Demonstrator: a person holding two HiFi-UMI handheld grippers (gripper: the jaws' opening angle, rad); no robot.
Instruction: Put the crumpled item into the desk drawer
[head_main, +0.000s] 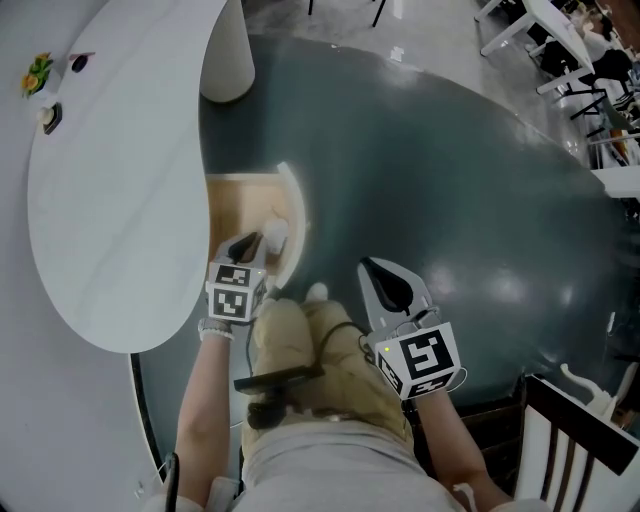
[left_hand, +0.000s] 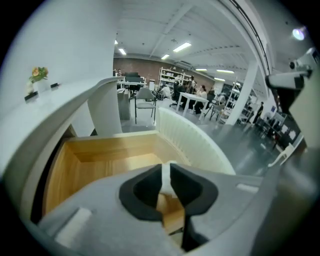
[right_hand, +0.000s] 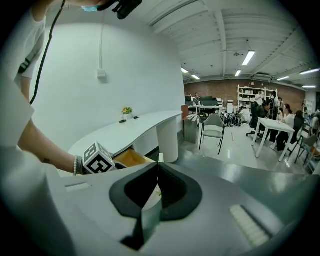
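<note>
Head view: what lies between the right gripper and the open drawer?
Only bare dark floor, as the head view shows; the right gripper, jaws together, hangs apart from the drawer.

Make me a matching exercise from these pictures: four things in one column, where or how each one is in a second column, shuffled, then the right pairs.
Things:
1. crumpled item
2. drawer
3. right gripper
4. small plant

Place or state:
A. stands on the white desk
B. pulled open, wooden inside
C. pinched between the jaws of the left gripper
D. jaws together, nothing in them

Pairs: 1-C, 2-B, 3-D, 4-A
</note>
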